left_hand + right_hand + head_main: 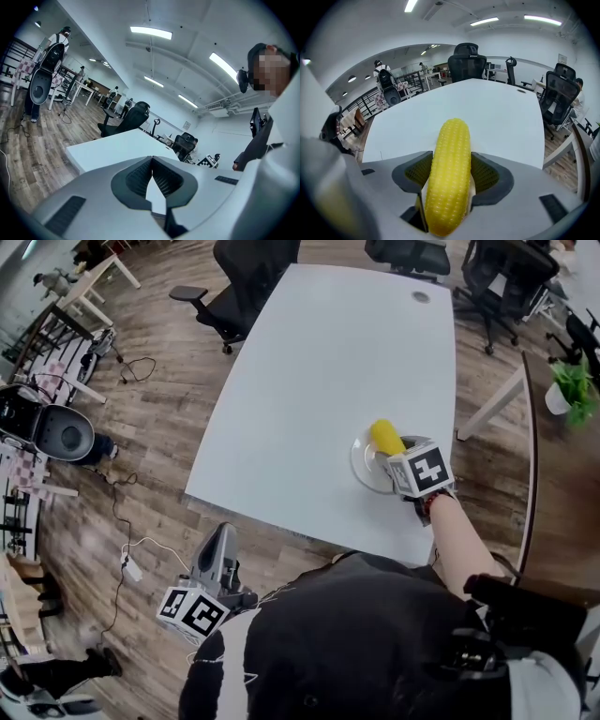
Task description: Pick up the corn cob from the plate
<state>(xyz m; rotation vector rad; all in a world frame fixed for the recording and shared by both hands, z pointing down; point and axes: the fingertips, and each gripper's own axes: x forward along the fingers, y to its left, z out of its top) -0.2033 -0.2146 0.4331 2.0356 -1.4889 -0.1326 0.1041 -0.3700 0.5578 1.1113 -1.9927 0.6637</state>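
Right gripper view showed the right hand-held gripper (pixel 451 157) released — jaws spread around the corn cob (pixel 450 187), which lay on the plate (pixel 364 465) on the counter (pixel 319 371); the left hand-held gripper (pixel 152 159) was clenched, empty.

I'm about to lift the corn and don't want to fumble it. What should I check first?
1. Corn between the jaws of the right gripper: ok.
2. Jaws shut on the corn: not ok; they stand wide and the pads are not pressing.
3. Corn lying on the plate: ok, per the head view.
4. Grip centred along the corn: cannot tell; the gripper hides its near end.
5. Left gripper out of the way: ok; it is off the table, shut and empty.
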